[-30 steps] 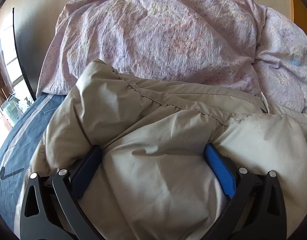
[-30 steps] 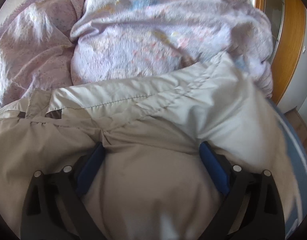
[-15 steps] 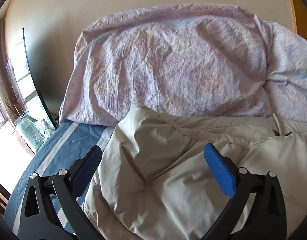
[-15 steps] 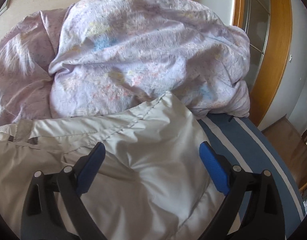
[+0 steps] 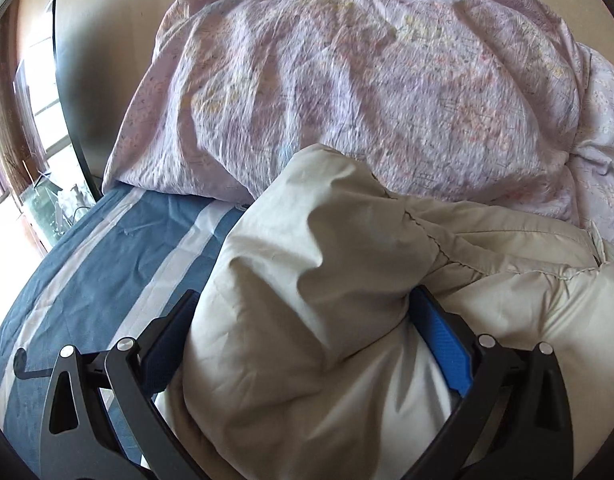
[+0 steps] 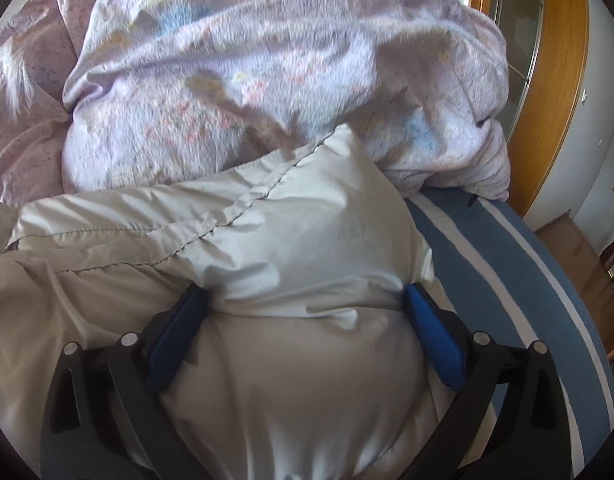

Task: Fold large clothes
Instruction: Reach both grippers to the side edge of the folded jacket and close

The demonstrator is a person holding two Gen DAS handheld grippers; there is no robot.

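A puffy beige jacket [image 5: 347, 220] lies crumpled on the bed against a heap of lilac bedding [image 5: 367, 80]. My left gripper [image 5: 303, 296] is pushed down onto the jacket's left end with its jaws wide and the padding bulging between the blue pads. At the jacket's right end [image 6: 307, 220], my right gripper [image 6: 305, 292] has its jaws opening to full width. Padding swells up between its pads too, and they do not clamp it. The lilac bedding [image 6: 247, 80] rises just behind.
The blue sheet with white stripes [image 5: 107, 260] shows left of the jacket and again on its right [image 6: 487, 260]. A window [image 5: 39, 100] and a dark upright panel [image 5: 71, 100] stand at the far left. A wooden door frame [image 6: 555, 80] is on the right.
Half a second ago both grippers hung above the jacket with nothing between their fingers. Both have come forward and down, and the padding now bulges between the pads again.
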